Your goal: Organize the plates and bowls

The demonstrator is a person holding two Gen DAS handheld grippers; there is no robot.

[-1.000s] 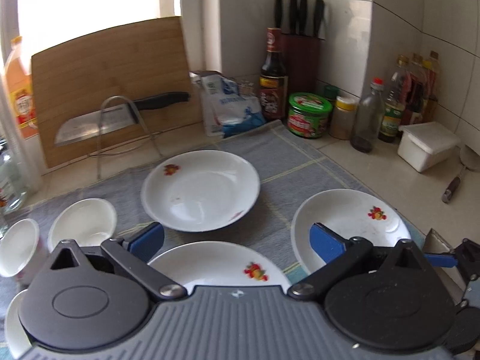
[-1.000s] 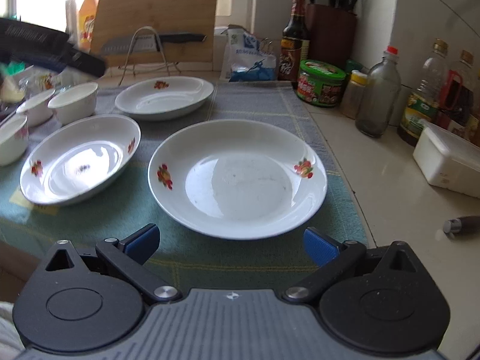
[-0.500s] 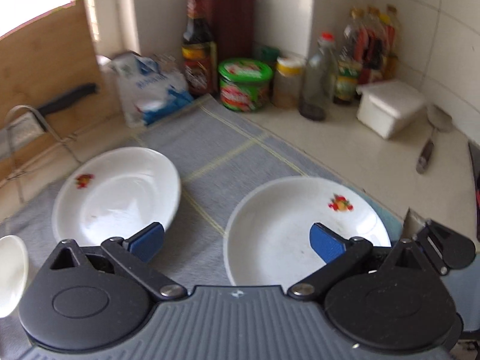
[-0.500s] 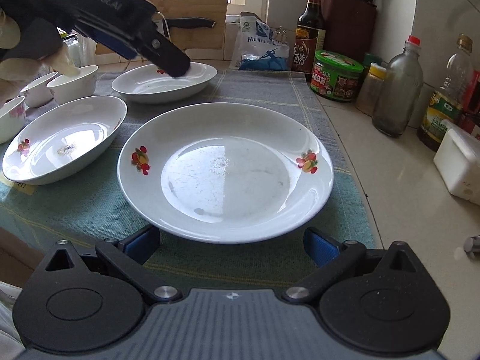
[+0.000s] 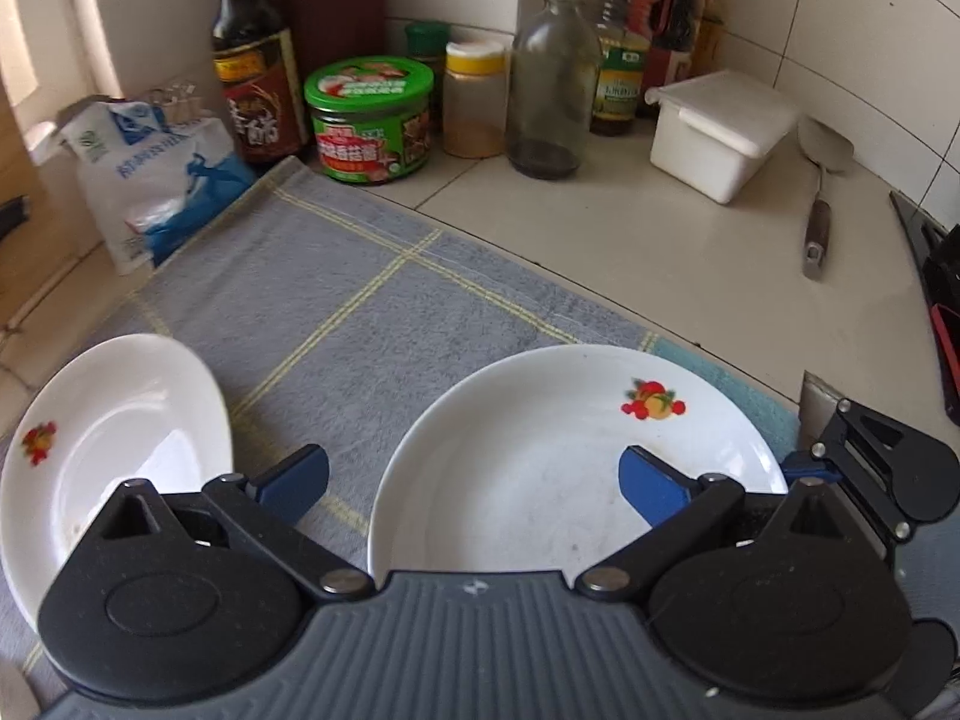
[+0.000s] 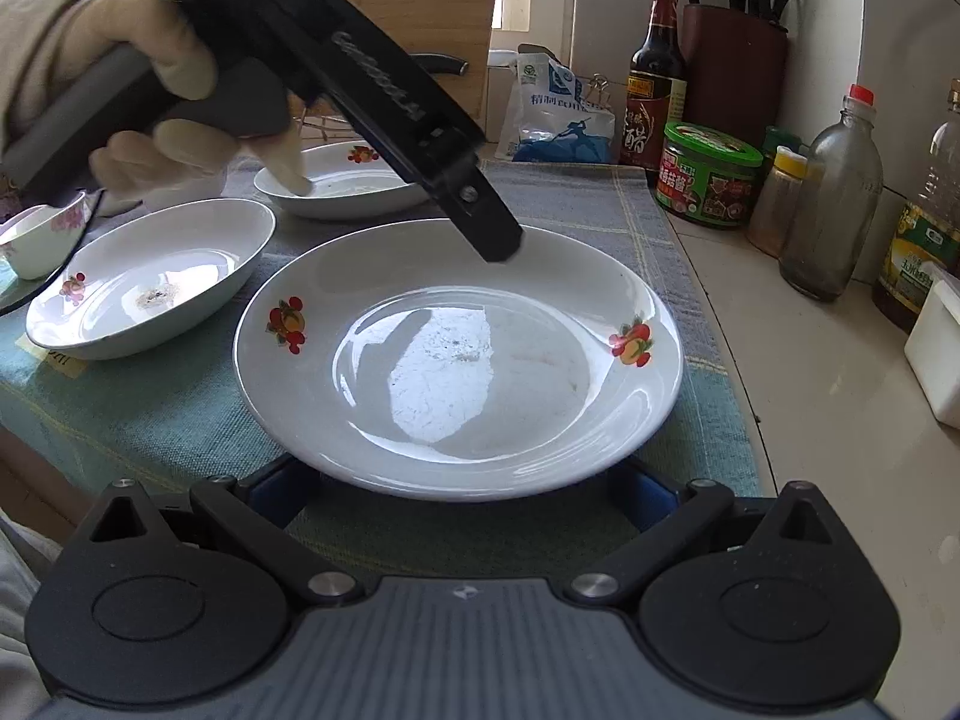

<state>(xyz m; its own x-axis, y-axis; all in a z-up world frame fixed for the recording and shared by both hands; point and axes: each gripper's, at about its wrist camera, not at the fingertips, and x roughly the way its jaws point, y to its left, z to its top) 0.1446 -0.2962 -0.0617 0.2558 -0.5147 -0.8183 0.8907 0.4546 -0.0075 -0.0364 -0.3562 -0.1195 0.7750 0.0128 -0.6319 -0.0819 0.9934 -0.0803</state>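
Note:
A large white plate with fruit prints lies on the checked cloth. My right gripper is open, its blue fingers spread under the plate's near rim. In the left wrist view the same plate sits just ahead of my open left gripper, with nothing between its fingers. A gloved hand holds the left gripper, whose tip hovers over the plate's far rim. A deep plate, a farther plate and a small bowl stand to the left.
Along the tiled wall stand a dark sauce bottle, a green jar, a spice jar, a glass bottle and a white lidded box. A spatula lies on the counter. A salt bag sits at the cloth's far end.
The left gripper has swung right, from the cluster of bowls to over the large plate. The right gripper has moved forward until the plate's near rim lies over its fingers.

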